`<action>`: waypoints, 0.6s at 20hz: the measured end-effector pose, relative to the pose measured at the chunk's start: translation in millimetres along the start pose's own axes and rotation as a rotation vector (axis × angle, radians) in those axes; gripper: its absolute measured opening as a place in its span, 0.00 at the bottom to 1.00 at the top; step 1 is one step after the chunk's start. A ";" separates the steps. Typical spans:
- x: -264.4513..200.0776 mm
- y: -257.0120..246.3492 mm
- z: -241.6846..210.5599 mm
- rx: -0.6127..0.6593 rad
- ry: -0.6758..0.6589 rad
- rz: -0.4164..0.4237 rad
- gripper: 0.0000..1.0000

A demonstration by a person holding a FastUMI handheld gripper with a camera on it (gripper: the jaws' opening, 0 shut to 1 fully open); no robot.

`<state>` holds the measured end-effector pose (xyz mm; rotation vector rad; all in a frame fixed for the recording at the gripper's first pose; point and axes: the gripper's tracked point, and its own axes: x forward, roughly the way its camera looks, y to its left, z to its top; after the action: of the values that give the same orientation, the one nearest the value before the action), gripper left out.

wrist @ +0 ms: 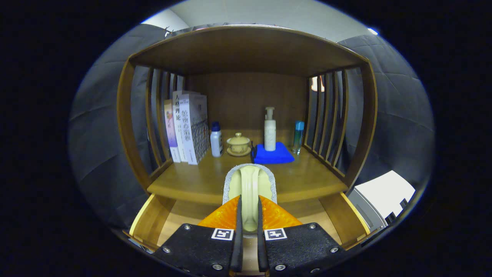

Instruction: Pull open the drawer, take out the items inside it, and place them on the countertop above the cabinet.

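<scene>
Clamped both fingers of the gripper (249, 206) on the handle of the cream brush (250, 180), over the open drawer (143, 216) and short of the countertop (192, 180); probably risked snagging that front edge or twisting loose.

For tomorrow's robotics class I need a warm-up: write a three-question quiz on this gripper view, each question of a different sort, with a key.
1. True or false: the drawer below the countertop is closed.
2. What does the gripper hold? A) the blue cloth B) a pale cream handle on a grey-edged item C) the lidded cup
3. Fill in: the white pump bottle stands on the ____.

Key: 1 false, it is pulled open; 2 B, both fingers press on its handle; 3 blue cloth.
</scene>
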<state>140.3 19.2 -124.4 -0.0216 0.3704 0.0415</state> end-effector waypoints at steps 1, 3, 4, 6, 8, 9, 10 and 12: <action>7.4 0.0 8.7 0.003 -0.017 0.000 0.15; 25.6 -1.3 22.8 -0.009 -0.044 0.000 0.15; 35.0 -0.9 26.3 -0.021 -0.051 -0.001 0.15; 53.2 -0.4 29.8 -0.058 -0.056 -0.002 0.15; 70.2 2.3 29.6 -0.096 -0.050 0.000 0.15; 78.7 3.6 28.1 -0.115 -0.044 0.000 0.15; 85.7 4.3 25.0 -0.128 -0.035 0.002 0.15; 99.1 4.2 18.0 -0.148 -0.016 0.003 0.15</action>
<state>238.9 27.5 -143.6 -0.1673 0.3506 0.0719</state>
